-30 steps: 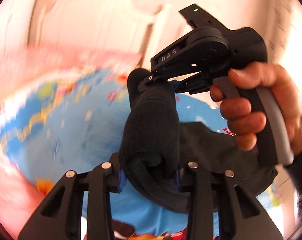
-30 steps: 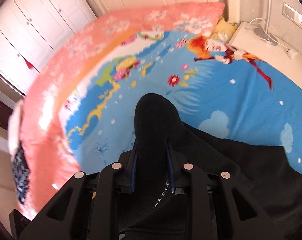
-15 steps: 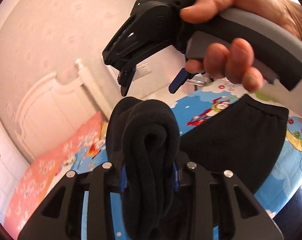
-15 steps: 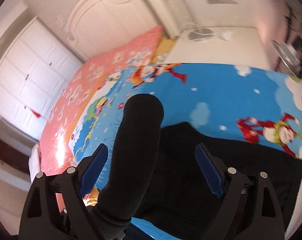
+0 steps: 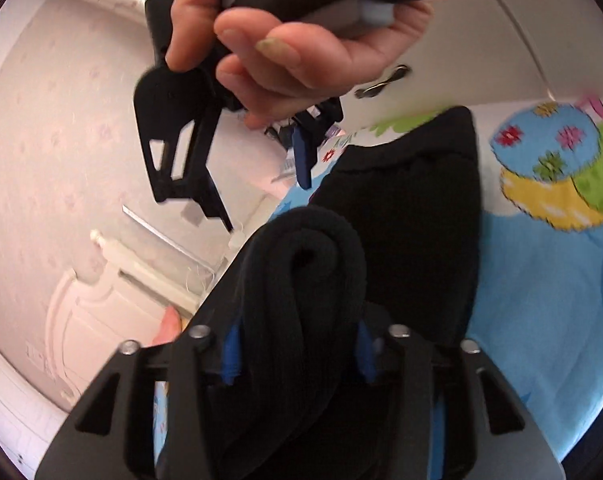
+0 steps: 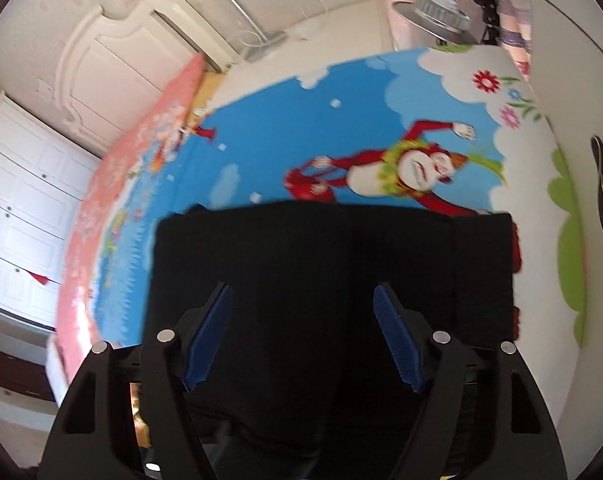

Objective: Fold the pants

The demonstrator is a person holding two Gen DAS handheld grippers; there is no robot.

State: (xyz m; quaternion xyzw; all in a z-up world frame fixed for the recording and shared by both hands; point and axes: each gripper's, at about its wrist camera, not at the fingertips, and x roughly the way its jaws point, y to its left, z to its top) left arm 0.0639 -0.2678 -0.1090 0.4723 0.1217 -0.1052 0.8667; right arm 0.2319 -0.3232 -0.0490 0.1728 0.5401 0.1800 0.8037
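Note:
The black pants [image 6: 333,280] lie folded in a flat rectangle on the blue cartoon bedsheet [image 6: 301,120]. My right gripper [image 6: 301,340] hovers just above them. Its blue pads stand wide apart and are closing, and they press on nothing. In the left wrist view a thick fold of the pants [image 5: 301,280] fills the gap between the blue pads of my left gripper [image 5: 297,356]. Those jaws are opening, and the cloth still touches both pads. Above that fold, a hand holds the right gripper [image 5: 265,204] open.
A white headboard [image 6: 113,40] stands at the far end of the bed, with white wardrobe doors [image 6: 21,200] to its left. A bedside table with a lamp base [image 6: 433,12] and cables is at the top right. A pink cover [image 6: 113,184] borders the sheet.
Both grippers swept the pants' fold across the bed. The right gripper let go and opened, and the pants now lie flat under it. The left gripper rolled, and its jaws widened around the fold.

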